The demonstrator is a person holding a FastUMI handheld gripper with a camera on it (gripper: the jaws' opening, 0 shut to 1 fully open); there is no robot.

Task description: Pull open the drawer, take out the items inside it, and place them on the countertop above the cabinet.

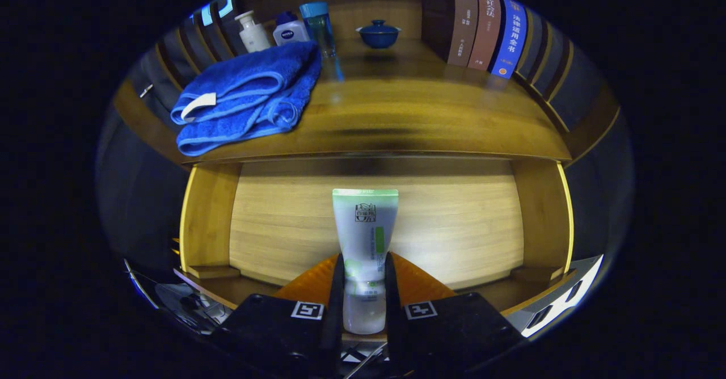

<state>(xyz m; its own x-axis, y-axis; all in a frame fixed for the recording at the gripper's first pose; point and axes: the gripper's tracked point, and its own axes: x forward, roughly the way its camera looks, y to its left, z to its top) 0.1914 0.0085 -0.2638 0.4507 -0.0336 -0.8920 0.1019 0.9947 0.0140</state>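
— Wooden cabinet straight ahead, with the open drawer below the countertop. Where is the tube?

— White tube with a green top edge, standing upright between the two fingers of the gripper. Both fingers press on its lower part, one on each side, so the claw is closed on it. The upper half of the tube rises past the fingertips, in front of the pale drawer floor.

— Is it touching the drawer?

— Cannot tell; its lower end is down between the fingers.

— And on the countertop?

— A folded blue towel lies at its front left corner. Behind the towel stand a white pump bottle, a small white bottle with a dark cap and a clear bottle with a blue lid. A blue lidded bowl sits at the back, in the middle. Books stand upright on the right, well apart from the towel.
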